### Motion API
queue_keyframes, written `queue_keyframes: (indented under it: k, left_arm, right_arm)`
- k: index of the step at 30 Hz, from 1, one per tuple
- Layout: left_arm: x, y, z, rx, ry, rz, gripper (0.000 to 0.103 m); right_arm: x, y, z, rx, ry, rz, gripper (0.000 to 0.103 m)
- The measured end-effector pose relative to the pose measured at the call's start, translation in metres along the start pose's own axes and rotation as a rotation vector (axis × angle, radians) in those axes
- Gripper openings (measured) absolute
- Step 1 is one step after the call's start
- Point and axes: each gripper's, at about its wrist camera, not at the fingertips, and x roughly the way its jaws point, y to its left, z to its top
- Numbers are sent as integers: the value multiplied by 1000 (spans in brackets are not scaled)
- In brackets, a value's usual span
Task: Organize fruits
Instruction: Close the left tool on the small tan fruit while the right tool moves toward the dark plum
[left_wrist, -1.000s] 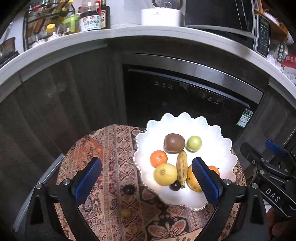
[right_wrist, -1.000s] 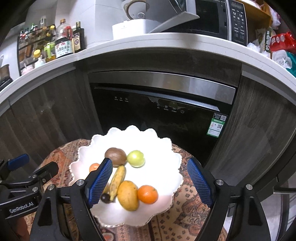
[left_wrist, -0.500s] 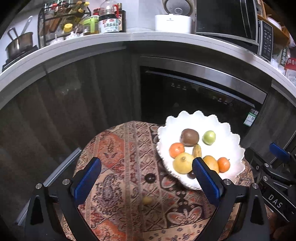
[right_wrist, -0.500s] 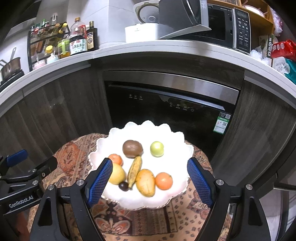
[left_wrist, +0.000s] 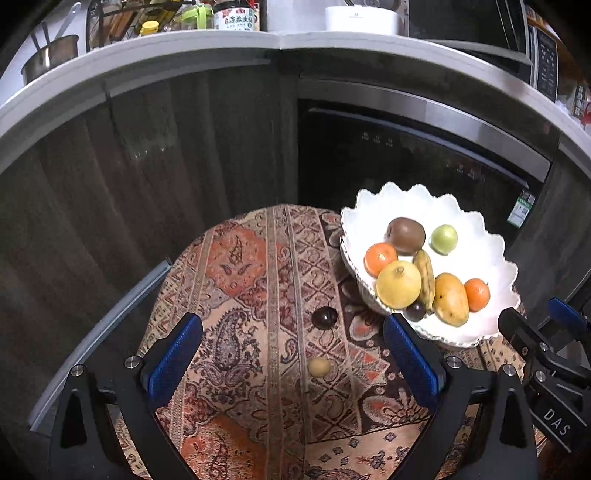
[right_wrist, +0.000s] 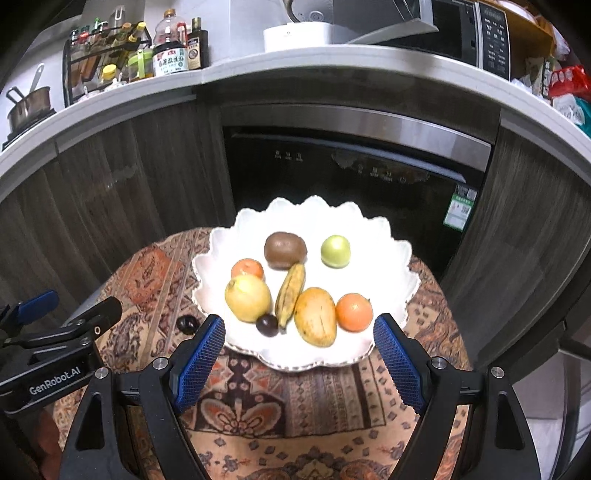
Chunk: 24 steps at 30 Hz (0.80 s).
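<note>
My left claw (left_wrist: 291, 363) hangs wide open over the round table's patterned woven cloth (left_wrist: 240, 280), with nothing between its blue ribbed pads. Two fruits lie loose on that cloth, apart from the rest: a small dark purple plum-like fruit (left_wrist: 324, 317) just left of the dish, and a smaller tan round fruit (left_wrist: 318, 366) nearer to me, almost midway between my fingers. I judge the step in hand to be gathering these strays into the dish. To do it well I would come down straight over the tan one, set the pads level on either side of its widest part, and close gently: it is smooth and round, so a squeeze off its middle would send it rolling across the cloth.

Further right stands the white scalloped ceramic dish (right_wrist: 388, 236), glossy, with a wavy rim. In it lie a fuzzy brown kiwi (right_wrist: 285, 250), a pale green apple-like fruit (right_wrist: 335, 251), two waxy orange tangerines (right_wrist: 354, 312), a big yellow pear-shaped fruit (right_wrist: 247, 298), a short speckled banana (right_wrist: 291, 290), an oblong yellow-orange mango (right_wrist: 316, 315) and another dark plum (right_wrist: 267, 325). The clearest bare room is at the back and right.

My right claw (right_wrist: 297, 360) is likewise well open and empty, poised over the dish's near rim.
</note>
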Motion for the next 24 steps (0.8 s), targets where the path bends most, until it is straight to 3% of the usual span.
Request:
queue_keyframes:
  k: [5,18,24]
  left_arm:
    - [17,-4,-14,17,22,1,97]
    - [76,-7,-45,33,140,-29,64]
    - [90,-12,-51,36,163,-43,56]
  right_arm:
    - [14,-6,-10,19,37,-13,83]
    - [57,-2,-41,9,139,-29,83]
    - [70,-3,-48,14,171,-33,83]
